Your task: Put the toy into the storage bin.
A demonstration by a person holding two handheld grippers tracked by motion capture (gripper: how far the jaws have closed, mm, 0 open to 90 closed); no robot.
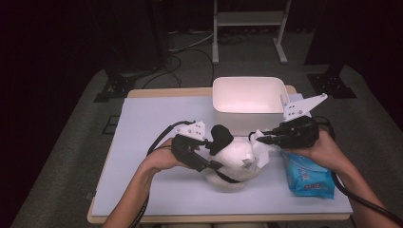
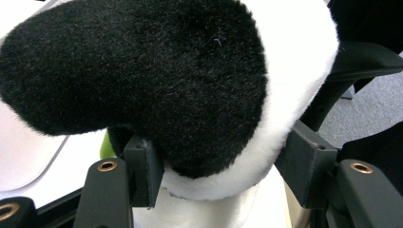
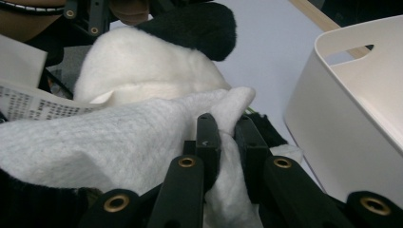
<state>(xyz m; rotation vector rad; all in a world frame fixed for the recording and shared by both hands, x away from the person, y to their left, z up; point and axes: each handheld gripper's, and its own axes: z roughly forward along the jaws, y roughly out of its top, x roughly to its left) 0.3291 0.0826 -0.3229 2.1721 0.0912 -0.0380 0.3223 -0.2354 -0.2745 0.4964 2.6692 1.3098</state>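
While my left fingers [image 2: 216, 185] pinch the black-and-white plush toy [image 1: 235, 161] at a black limb, about half closed with the fur squeezed between both pads, my right fingers [image 3: 227, 137] are nearly shut on a white wipe [image 3: 119, 142] pressed against the toy's white body. The toy lies on the table [image 1: 152, 118] between my 2 hands, touching both sets of fingers, with the white tub [image 1: 247, 95] beyond my right fingers and the blue wipe pack [image 1: 309, 176] under my right wrist.

I judge the main risk to be the soft limb slipping: the fur compresses, so a pull from my right side could drag the toy out of my left hold. The wipe is held only by a small bunched corner, and rubbing hard could tear it free or leave it snagged on the paper tag [image 3: 33, 104] just left of my right fingers.

As for how the toy lies, its long axis seems to run from my left fingers toward my right ones, roughly across the table, with the black limb sticking up and away from me. I cannot tell where the face points.
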